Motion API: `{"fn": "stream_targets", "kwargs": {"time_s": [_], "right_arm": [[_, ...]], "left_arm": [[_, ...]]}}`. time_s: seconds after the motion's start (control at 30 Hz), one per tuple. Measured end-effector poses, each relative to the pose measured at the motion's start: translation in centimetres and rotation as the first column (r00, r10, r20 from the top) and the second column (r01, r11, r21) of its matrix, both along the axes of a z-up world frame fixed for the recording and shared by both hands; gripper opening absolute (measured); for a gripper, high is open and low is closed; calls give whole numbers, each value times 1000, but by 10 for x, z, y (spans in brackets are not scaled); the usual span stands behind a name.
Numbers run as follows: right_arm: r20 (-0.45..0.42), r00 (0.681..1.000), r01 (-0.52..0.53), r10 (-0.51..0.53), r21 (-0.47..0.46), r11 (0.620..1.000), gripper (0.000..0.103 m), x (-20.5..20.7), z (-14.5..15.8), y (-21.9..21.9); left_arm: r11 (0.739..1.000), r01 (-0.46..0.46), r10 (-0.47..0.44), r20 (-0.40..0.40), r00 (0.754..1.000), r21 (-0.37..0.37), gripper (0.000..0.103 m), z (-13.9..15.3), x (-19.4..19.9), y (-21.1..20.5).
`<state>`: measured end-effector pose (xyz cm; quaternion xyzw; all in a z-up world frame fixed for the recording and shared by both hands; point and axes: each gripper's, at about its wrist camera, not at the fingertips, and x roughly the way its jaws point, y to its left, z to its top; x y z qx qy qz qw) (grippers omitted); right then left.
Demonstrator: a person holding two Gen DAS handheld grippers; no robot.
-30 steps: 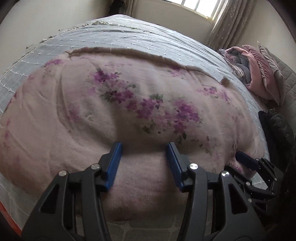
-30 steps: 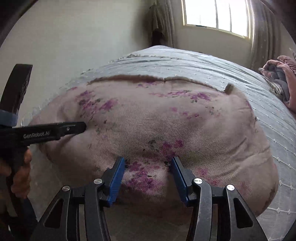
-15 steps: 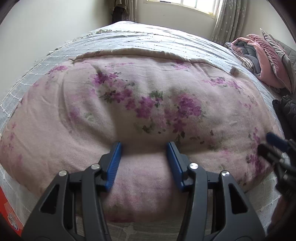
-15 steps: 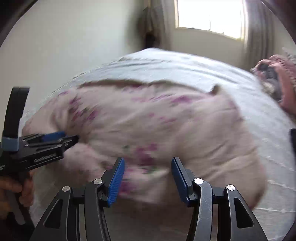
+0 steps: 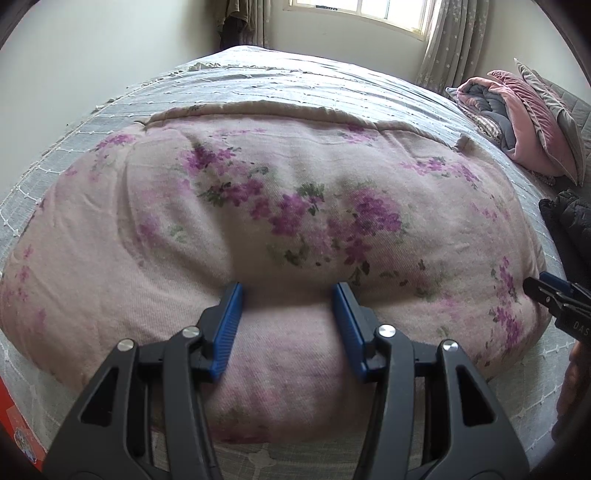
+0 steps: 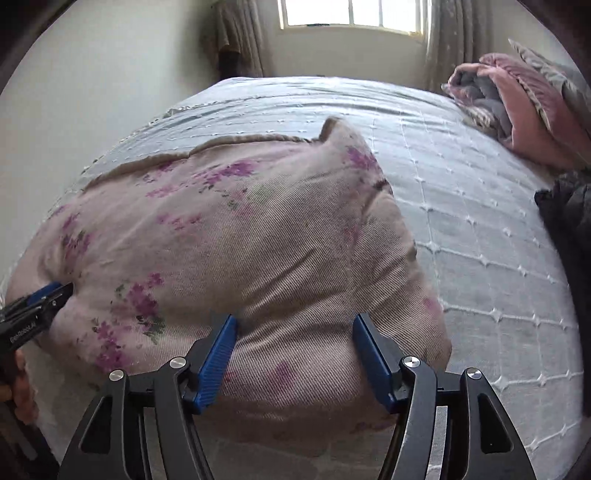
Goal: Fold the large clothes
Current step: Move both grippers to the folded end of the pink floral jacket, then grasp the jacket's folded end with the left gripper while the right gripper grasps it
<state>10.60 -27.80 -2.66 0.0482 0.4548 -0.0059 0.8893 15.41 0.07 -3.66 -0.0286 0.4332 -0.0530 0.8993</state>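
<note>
A large pale pink cloth with purple flowers [image 5: 288,206] lies folded flat on the bed; it also fills the right wrist view [image 6: 236,243]. My left gripper [image 5: 288,295] is open, its blue pads [image 5: 231,314] astride the cloth's near folded edge. My right gripper [image 6: 293,328] is open over the cloth's near right corner, its pads [image 6: 369,354] on either side of the fabric. Each gripper shows in the other's view: the right one at the edge [image 5: 554,299], the left one at the edge [image 6: 33,306].
The bed has a grey quilted cover [image 6: 480,229]. Pink and grey pillows and bedding [image 5: 524,114] are piled at the far right. A dark garment [image 5: 569,221] lies at the right edge. A wall, curtains and a window [image 6: 351,14] stand beyond the bed.
Both grippers have shifted right along the cloth's near edge. The right gripper has swung from mid-cloth to its right corner. Both stay open.
</note>
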Motion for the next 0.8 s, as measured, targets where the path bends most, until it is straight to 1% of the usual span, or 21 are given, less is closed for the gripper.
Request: {"fn": "stream_targets", "kwargs": {"time_s": [0.07,0.13,0.2,0.27,0.33,0.37,0.47,0.53,0.57,0.6,0.63,0.67,0.7,0.73,0.77,0.8], "right_arm": [[-13,1000,6,-6,9,1000,65,2,-8,-1],[-12,1000,-7,7,-7,1000,65,5,-11,1],[-16,1000,-6,6,14,1000,66,8,-12,-1],[-13,1000,-11,11,30,999,66,8,-15,-3],[-9,1000,-13,13,38,999,66,7,-16,-5],[-7,1000,-13,14,38,999,66,5,-17,-4],[-8,1000,-17,17,37,999,66,5,-18,-5],[-14,1000,-18,19,40,999,66,7,-18,-7],[-16,1000,-17,18,43,999,66,7,-18,-7],[-17,1000,-14,15,44,999,67,7,-18,-7],[-17,1000,-11,12,41,999,67,7,-17,-6],[-15,1000,-9,10,35,999,67,7,-17,-5],[-15,1000,-8,8,28,1000,67,8,-17,-4],[-14,1000,-7,7,23,1000,67,7,-16,-4],[-14,1000,-6,7,21,1000,67,7,-16,-3],[-14,1000,-5,5,23,1000,67,8,-16,-3]], "left_arm": [[1000,-1,1,2,1000,-7,53,0,0,1],[1000,-5,5,3,1000,-13,53,1,1,2],[1000,-3,3,3,1000,-27,53,2,1,4],[998,17,-17,-4,1000,-56,53,6,2,9],[994,32,-34,-21,999,-109,53,13,4,22],[992,21,-25,-30,999,-126,53,17,6,30],[991,-20,9,-84,996,-131,53,29,16,56],[994,-16,1,-143,990,-108,53,38,25,70],[997,-7,-5,-166,986,-74,53,43,29,73],[1000,-1,-2,-181,983,-14,53,48,31,75],[996,5,11,-179,984,86,53,56,32,73],[990,12,12,-167,986,140,54,62,32,72],[984,21,5,-147,989,175,55,68,30,71],[984,21,1,-123,992,179,57,73,27,73],[986,5,13,-107,994,165,60,73,25,76],[990,-28,42,-103,994,135,60,69,24,82]]}}
